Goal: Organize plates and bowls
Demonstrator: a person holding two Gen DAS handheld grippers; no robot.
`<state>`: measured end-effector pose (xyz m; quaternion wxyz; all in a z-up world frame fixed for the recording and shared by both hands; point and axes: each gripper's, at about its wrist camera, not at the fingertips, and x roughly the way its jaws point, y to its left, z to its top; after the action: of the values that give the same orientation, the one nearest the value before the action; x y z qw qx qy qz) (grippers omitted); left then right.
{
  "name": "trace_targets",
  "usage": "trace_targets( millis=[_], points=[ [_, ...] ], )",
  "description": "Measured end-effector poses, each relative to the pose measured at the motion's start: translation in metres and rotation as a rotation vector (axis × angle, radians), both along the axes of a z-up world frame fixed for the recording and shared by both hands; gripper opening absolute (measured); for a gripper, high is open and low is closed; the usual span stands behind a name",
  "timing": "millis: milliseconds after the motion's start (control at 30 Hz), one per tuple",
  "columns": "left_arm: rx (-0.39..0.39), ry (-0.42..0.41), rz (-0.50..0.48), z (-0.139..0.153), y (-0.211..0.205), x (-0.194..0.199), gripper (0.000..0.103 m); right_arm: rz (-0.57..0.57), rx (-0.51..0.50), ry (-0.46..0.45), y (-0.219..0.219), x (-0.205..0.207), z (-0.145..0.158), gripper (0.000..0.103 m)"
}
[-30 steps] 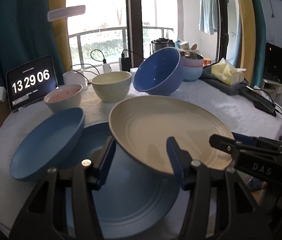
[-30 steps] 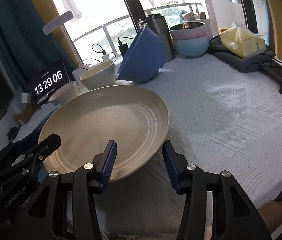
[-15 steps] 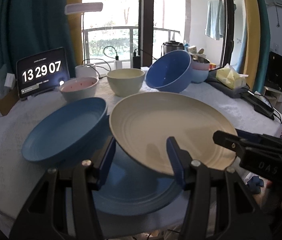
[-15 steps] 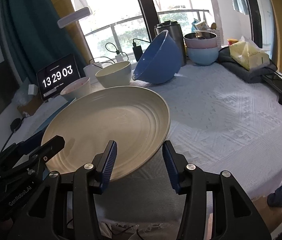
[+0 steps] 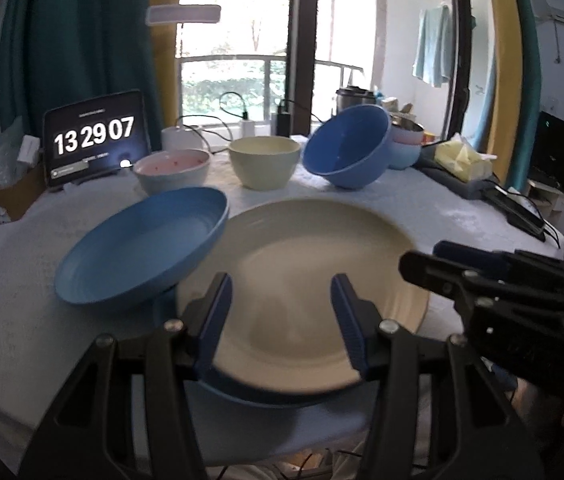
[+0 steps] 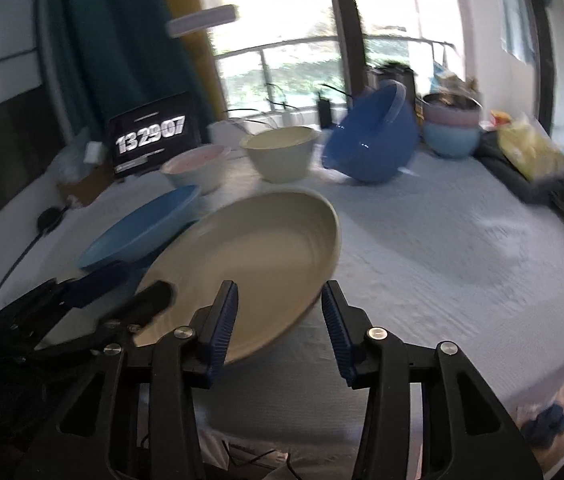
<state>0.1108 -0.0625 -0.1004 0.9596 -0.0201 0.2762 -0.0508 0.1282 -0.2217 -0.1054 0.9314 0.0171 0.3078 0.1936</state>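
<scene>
Cream plate (image 5: pixel 302 248) now lowered onto blue plate (image 5: pixel 249 398); right tool (image 6: pixel 277 296) just closing, rim between, unpinched; left tool (image 5: pixel 280 284) open.

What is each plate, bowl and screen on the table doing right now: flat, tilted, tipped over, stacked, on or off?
cream plate: tilted, over the blue plate
blue plate: flat on the table, mostly covered
blue dish: tilted, one side raised
pink bowl: upright
cream bowl: upright
big blue bowl: tipped on its side
far bowls: stacked, upright
tablet: on, showing a clock
</scene>
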Motion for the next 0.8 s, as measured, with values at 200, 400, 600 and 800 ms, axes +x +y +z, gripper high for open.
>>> trace_targets(
  millis=[200, 400, 600, 800],
  points=[
    [-0.019, 0.009, 0.040, -0.004, 0.019, -0.002, 0.052, 0.018, -0.023, 0.021, 0.017, 0.005, -0.005, 0.039],
    [-0.032, 0.018, 0.096, -0.011, 0.040, -0.001, 0.052, 0.001, -0.042, 0.023, 0.023, 0.008, -0.007, 0.039],
    [-0.040, 0.021, 0.141, -0.016, 0.056, -0.001, 0.052, -0.042, -0.057, 0.052, 0.019, 0.019, -0.014, 0.039],
    [-0.064, 0.023, 0.152, -0.017, 0.065, -0.003, 0.053, -0.044, -0.059, 0.058, 0.023, 0.022, -0.015, 0.039]
  ],
)
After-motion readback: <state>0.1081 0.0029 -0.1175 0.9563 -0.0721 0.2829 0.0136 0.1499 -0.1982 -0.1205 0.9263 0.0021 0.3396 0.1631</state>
